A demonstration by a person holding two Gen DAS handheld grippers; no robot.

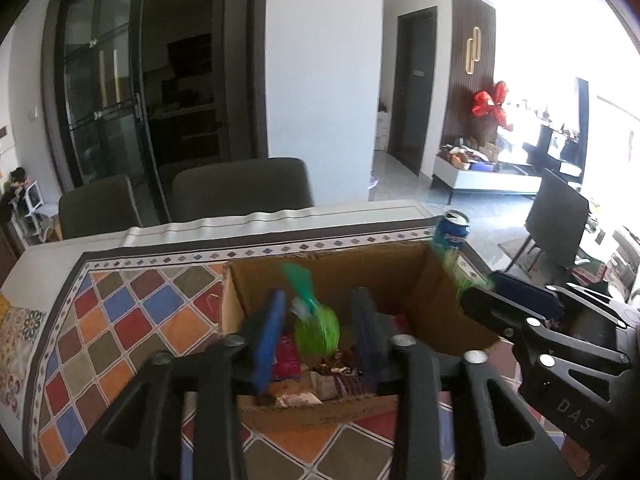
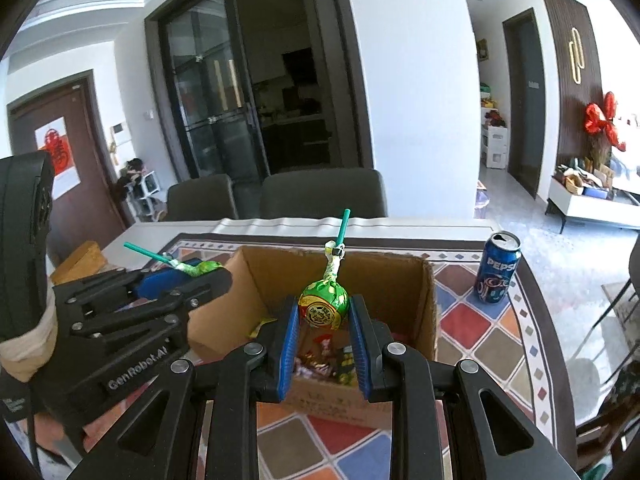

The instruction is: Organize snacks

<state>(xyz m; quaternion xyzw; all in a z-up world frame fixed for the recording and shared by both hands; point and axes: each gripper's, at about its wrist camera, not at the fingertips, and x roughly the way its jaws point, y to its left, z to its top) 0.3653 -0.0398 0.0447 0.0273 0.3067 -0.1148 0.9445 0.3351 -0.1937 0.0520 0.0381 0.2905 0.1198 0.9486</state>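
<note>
An open cardboard box (image 2: 408,280) sits on the patterned tablecloth and holds several wrapped snacks (image 2: 324,360). My right gripper (image 2: 325,312) is shut on a green foil lollipop (image 2: 324,304) with a green stick (image 2: 343,226), held upright above the box. My left gripper (image 1: 318,328) hangs over the box (image 1: 256,280) with a blurred green lollipop (image 1: 316,330) between its blue pads; it seems loose, the jaws standing apart. In the right wrist view the left gripper (image 2: 188,272) shows at the box's left edge with that lollipop (image 2: 200,268). The right gripper (image 1: 480,300) shows in the left view.
A blue Pepsi can (image 2: 498,268) stands right of the box; it also shows in the left wrist view (image 1: 452,230). Two dark chairs (image 2: 320,194) stand behind the table. A yellow-brown box (image 2: 80,260) lies at the far left. The table edge (image 2: 360,224) runs behind the box.
</note>
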